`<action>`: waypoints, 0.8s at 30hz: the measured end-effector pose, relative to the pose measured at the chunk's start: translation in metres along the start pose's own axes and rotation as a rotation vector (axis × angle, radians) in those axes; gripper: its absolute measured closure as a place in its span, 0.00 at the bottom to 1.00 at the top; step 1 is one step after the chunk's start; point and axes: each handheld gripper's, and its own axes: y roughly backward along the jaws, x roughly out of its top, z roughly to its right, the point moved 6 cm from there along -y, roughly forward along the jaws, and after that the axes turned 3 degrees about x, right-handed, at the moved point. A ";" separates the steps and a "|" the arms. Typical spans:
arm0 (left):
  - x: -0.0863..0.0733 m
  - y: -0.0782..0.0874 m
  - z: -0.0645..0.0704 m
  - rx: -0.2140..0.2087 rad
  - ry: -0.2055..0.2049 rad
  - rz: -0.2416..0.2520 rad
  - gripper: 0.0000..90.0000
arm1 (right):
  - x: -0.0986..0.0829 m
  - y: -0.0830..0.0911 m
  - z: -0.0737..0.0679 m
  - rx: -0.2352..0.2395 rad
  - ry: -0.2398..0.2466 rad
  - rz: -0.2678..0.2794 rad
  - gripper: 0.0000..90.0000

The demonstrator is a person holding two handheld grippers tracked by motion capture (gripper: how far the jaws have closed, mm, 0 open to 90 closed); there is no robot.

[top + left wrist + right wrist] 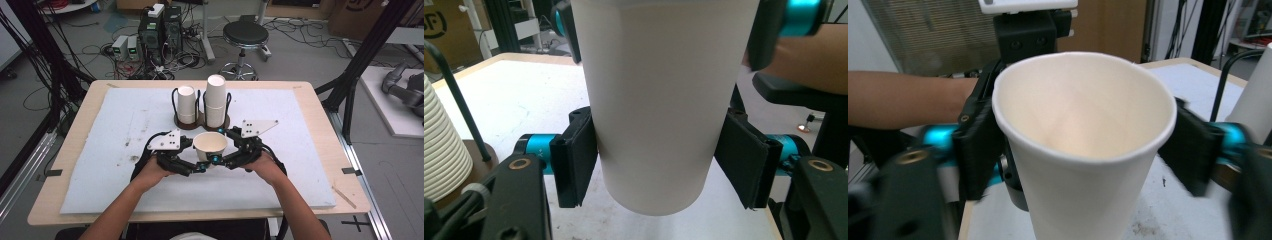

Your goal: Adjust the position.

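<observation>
The left gripper point(196, 166) clamps the lower wall of the paper cup point(210, 144), jaws pressed on both sides. The cup stands upright near the middle of the white mat point(100, 150), toward its near edge. The right gripper point(220, 159) grips the cup's upper wall.

Light wooden table point(320, 107) with rounded corners, almost wholly covered by a white foam sheet point(125, 130) bearing dark smudges near its left half. On the sheet's far middle rests a dark round-lobed holder point(200, 122) with black wire loops, carrying two stacks of white paper cups point(215, 100), the right stack taller
</observation>
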 end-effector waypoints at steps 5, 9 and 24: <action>0.000 0.000 0.000 -0.003 0.005 0.005 0.40 | -0.002 0.000 0.000 0.004 0.012 -0.001 0.40; 0.000 -0.001 0.000 0.005 0.002 0.000 0.38 | -0.001 0.002 0.001 0.003 0.024 0.005 0.41; -0.001 0.011 -0.012 0.080 0.032 0.004 0.29 | 0.003 0.018 0.008 -0.050 0.042 0.026 0.43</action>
